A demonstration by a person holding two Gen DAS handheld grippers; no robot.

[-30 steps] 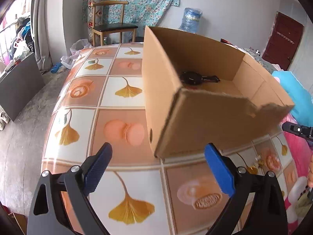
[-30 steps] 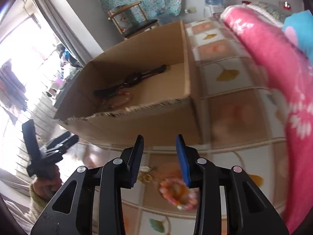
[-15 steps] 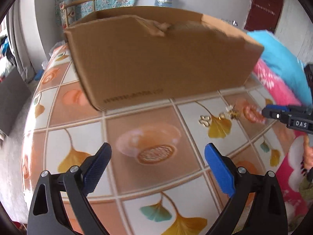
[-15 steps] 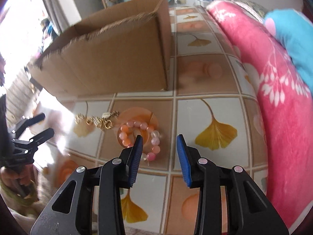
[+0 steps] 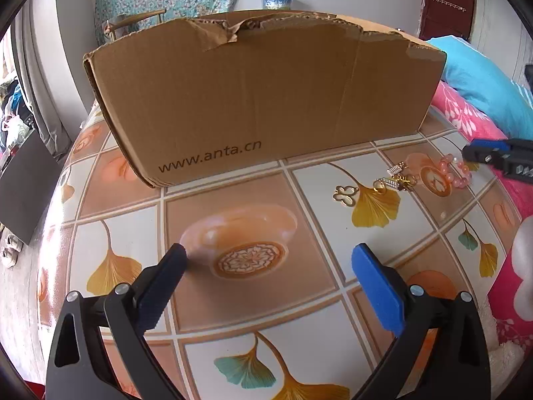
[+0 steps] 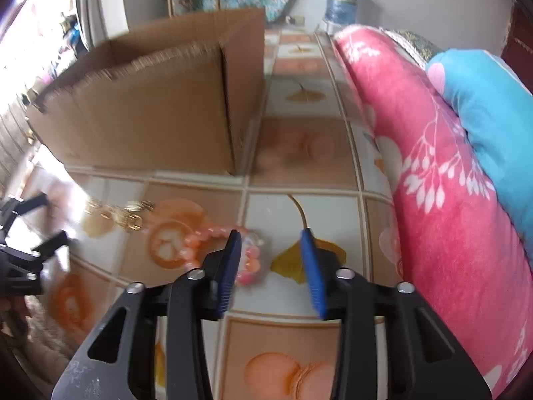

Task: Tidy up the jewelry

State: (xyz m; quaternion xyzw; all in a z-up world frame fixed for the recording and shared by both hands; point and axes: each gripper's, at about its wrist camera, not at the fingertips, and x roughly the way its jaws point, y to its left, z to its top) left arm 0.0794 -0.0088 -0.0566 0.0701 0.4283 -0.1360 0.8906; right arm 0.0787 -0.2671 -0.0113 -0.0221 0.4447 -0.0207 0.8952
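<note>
A pink bead bracelet (image 6: 250, 261) lies on the patterned tabletop (image 6: 299, 153). My right gripper (image 6: 270, 236) hovers just over it with its jaws opening. Part of the bracelet shows between the fingers, near the left one, and the pads do not press on it. Gold clips and charms (image 6: 123, 215) lie to the bracelet's left. In the left wrist view the bracelet (image 5: 456, 173), gold clips (image 5: 396, 178) and a gold butterfly charm (image 5: 346, 195) lie at the right, with the right gripper (image 5: 473, 153) beside them. My left gripper (image 5: 269, 260) stands open and holds nothing, in front of the cardboard box (image 5: 266, 100).
The open-topped cardboard box (image 6: 150, 110) stands behind the jewelry, its inside hidden from both views. A pink floral blanket (image 6: 433, 166) and a blue pillow (image 6: 493, 106) border the table on the right. My left gripper (image 6: 23, 256) shows at the left edge.
The left gripper swung round from the box's corner to face its long printed side, lower over the table. The right gripper dropped towards the bracelet and its jaws stand wider.
</note>
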